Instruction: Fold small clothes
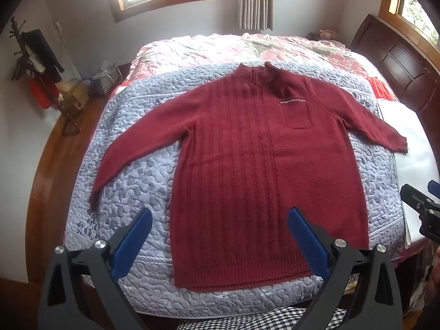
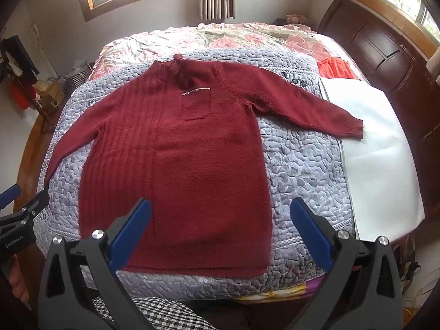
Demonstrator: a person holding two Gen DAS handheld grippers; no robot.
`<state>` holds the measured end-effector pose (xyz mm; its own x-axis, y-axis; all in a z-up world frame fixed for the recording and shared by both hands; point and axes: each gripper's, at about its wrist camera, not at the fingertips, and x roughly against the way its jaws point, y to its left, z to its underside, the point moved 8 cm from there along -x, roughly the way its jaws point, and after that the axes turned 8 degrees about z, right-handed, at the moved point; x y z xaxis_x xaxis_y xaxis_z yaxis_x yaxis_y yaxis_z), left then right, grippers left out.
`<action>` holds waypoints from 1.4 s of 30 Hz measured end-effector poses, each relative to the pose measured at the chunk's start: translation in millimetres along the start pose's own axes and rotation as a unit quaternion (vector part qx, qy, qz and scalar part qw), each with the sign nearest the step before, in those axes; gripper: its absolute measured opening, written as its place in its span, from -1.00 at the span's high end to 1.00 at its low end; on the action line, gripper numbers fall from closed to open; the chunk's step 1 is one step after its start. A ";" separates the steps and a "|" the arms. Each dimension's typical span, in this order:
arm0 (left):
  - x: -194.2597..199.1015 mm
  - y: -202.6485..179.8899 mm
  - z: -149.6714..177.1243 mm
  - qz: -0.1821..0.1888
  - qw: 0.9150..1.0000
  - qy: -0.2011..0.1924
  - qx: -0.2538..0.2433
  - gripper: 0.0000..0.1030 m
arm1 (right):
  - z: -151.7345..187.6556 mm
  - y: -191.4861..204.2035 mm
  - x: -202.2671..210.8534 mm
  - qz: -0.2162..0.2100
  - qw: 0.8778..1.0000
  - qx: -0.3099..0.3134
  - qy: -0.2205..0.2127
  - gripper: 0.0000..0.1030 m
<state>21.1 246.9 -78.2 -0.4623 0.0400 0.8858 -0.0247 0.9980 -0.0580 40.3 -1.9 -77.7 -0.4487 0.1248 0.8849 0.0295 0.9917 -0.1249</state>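
A dark red knit sweater [image 1: 264, 170] [image 2: 176, 159] lies flat and face up on a grey quilted cover [image 1: 137, 170] [image 2: 302, 159] on the bed. Both sleeves are spread outward, its collar points to the far side, and its hem runs along the near edge. It has a chest pocket [image 1: 298, 112] with a shiny trim. My left gripper [image 1: 220, 220] hovers open above the hem, holding nothing. My right gripper [image 2: 221, 211] also stands open above the hem's right part, empty. Each gripper shows at the edge of the other's view: the right gripper [image 1: 423, 206], the left gripper [image 2: 19, 214].
A white sheet [image 2: 376, 148] lies on the bed's right side under the right cuff. A floral bedspread [image 2: 220, 38] and a dark wooden headboard [image 2: 385, 52] lie beyond. A rack and boxes [image 1: 49, 77] stand at the left. Checked fabric [image 2: 165, 313] shows below the grippers.
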 end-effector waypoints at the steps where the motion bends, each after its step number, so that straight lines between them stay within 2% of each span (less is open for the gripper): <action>1: 0.0 0.1 0.1 0.000 1.000 0.000 0.000 -0.93 | -0.1 0.7 0.2 0.000 1.000 0.000 0.000 -0.95; 42: 0.5 -1.5 3.8 -0.010 1.000 0.000 -0.005 -0.93 | 2.1 -5.1 -5.3 -0.001 1.000 -0.004 0.001 -0.95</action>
<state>17.6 245.2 -79.5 -0.4625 0.0208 0.8864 -0.0243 0.9990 -0.0362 40.6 -7.7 -82.7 -0.4467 0.1228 0.8862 0.0365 0.9922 -0.1191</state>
